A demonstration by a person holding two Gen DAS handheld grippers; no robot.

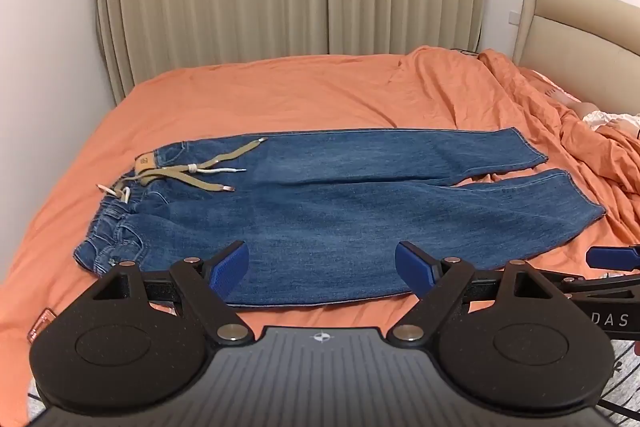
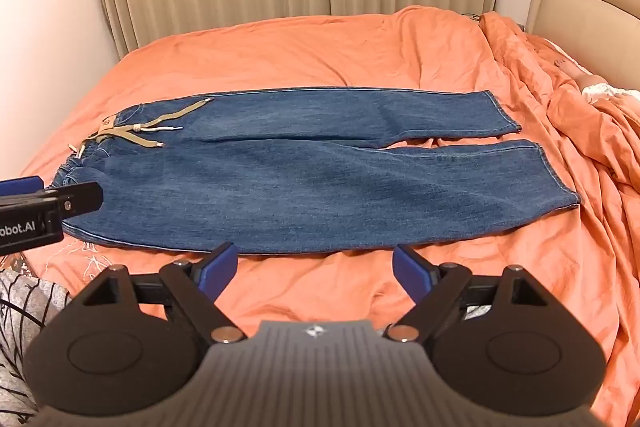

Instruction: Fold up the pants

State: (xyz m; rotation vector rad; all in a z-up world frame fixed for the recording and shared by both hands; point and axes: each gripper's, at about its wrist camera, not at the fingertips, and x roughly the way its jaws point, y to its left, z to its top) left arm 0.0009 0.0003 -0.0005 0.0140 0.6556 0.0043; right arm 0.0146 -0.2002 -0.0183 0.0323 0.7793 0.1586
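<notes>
Both grippers, left gripper [image 1: 322,267] and right gripper [image 2: 314,267], gape empty; pants [image 2: 304,167] lie flat, wholly unfolded.

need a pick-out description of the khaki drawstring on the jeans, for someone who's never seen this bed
Start at the bed under the orange sheet; the blue jeans lie flat across it, waistband to the left, legs to the right. At the waistband, beside the tan patch, the khaki drawstring splays in flat ribbons over the denim. The thin white cord tangled with it is round and paler.
</notes>
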